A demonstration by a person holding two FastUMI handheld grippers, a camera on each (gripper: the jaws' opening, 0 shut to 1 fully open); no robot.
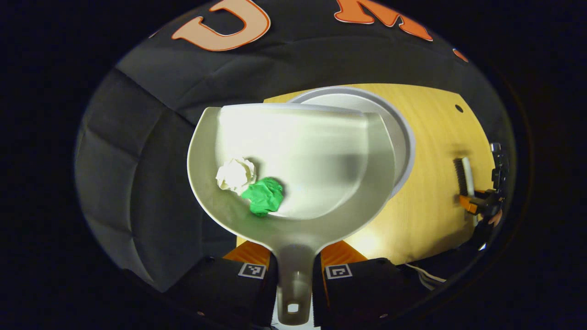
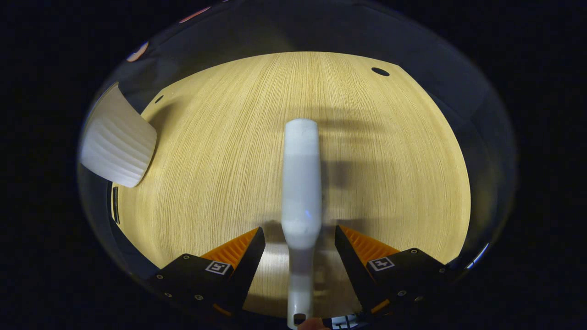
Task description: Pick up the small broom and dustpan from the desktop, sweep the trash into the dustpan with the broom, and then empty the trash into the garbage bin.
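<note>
Currently the left claw (image 1: 293, 275) holds the dustpan (image 1: 321, 151) by its handle, both fingers pressed against the handle's sides, with the pan's long axis running straight ahead from the claw. Inside the pan, near the handle end and toward its left wall, lie two pieces of trash touching each other: a crumpled white paper ball (image 1: 236, 174) and a crumpled green paper ball (image 1: 263, 195). Beyond the pan's front lip, partly hidden beneath it, sits the round pale rim of the garbage bin (image 1: 403, 137), standing at the edge of the wooden surface (image 1: 435, 151). The pan is thus already over or just short of the bin opening; the emptying move turns on tilting the front lip downward along that same axis.

Farther right in the left gripper view, the other claw and the broom's dark bristles (image 1: 458, 176) appear small.

The right claw (image 2: 300, 250) stands wide, its fingers apart from the white broom handle (image 2: 301, 183) lying between them, pointing forward over the surface. A ribbed white bin wall (image 2: 119, 146) shows at left.
</note>
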